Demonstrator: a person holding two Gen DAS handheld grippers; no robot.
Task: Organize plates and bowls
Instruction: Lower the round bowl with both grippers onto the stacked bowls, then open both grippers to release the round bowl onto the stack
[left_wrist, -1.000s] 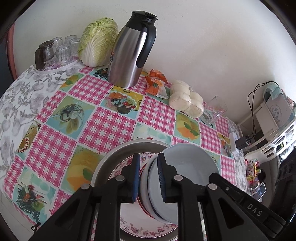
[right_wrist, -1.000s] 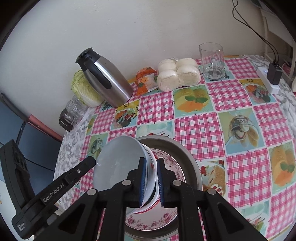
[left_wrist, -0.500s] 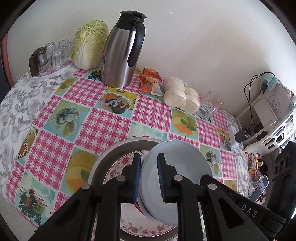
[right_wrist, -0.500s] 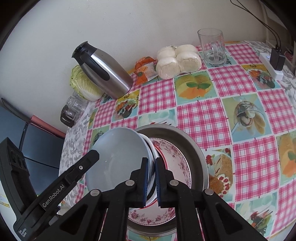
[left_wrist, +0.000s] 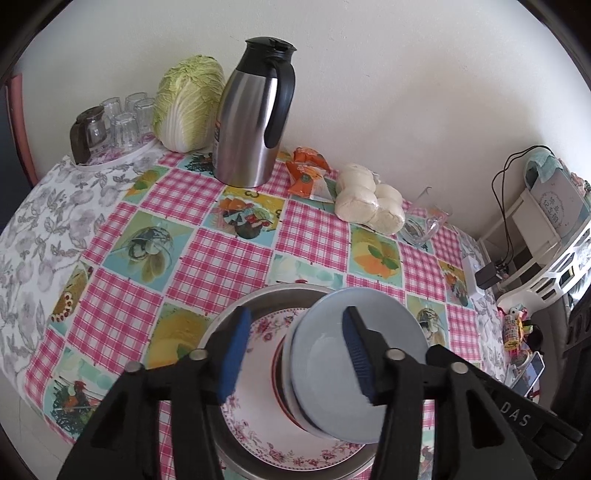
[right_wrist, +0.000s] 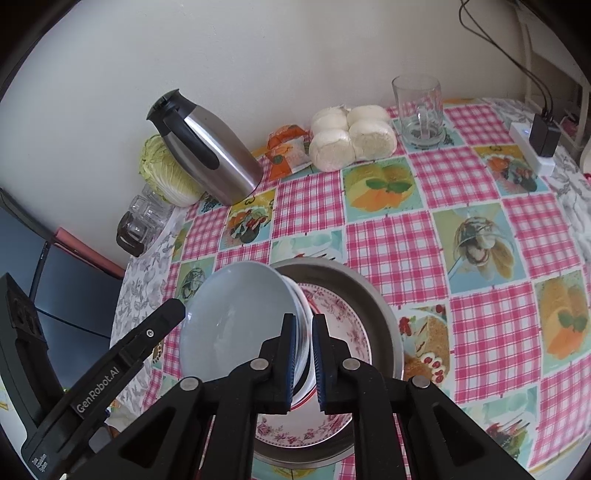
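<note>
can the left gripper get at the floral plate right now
Probably not cleanly: the left gripper is open above the floral plate, but the tilted bowls held by the right gripper cover much of it.

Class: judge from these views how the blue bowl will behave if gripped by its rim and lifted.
The blue bowl looks glazed, so probably stiff, slippery and breakable. It sits tilted on other bowls in the floral plate, so it may slide. The right gripper pinches only the rim; expect swinging.

1. The bowls under the blue bowl are mostly hidden; how many cannot be told.
2. The right claw covers the bowl rim it pinches.
3. The metal pan is cut off at the bottom in the left view.
</note>
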